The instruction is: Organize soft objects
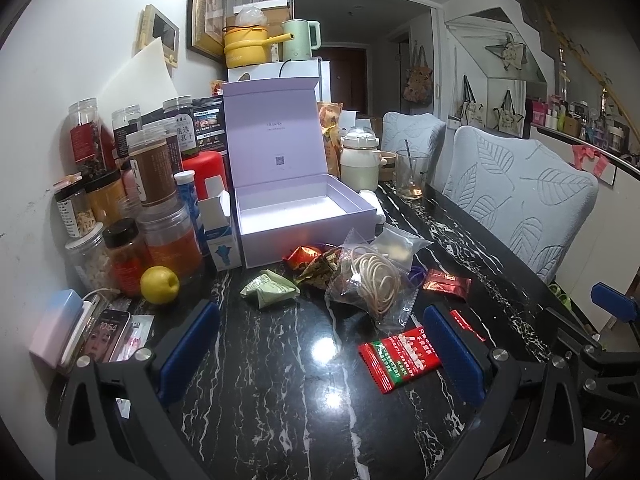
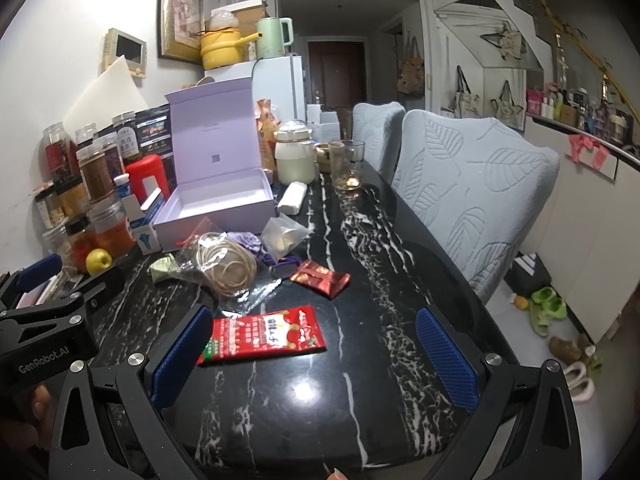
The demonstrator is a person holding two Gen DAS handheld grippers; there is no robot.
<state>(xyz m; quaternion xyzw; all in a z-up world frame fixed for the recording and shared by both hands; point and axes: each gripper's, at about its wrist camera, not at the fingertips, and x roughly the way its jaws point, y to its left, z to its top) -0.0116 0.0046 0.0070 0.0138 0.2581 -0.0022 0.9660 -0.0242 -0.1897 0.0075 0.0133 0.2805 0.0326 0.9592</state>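
Here both grippers hover spread wide and empty — the left gripper (image 1: 320,352) and right gripper (image 2: 316,356) — over the black marble table (image 2: 380,280). The soft packets lie just near of the open lilac box (image 1: 296,216); the red snack packet (image 2: 264,334) lies nearest.

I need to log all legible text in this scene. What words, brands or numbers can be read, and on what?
"10:54": screen of the phone at the table's left edge.
"GenRobot.AI": black body of the left gripper.
"DAS": black body of the right gripper.
Red snack packet, jar labels, purple box lid: print unreadable.
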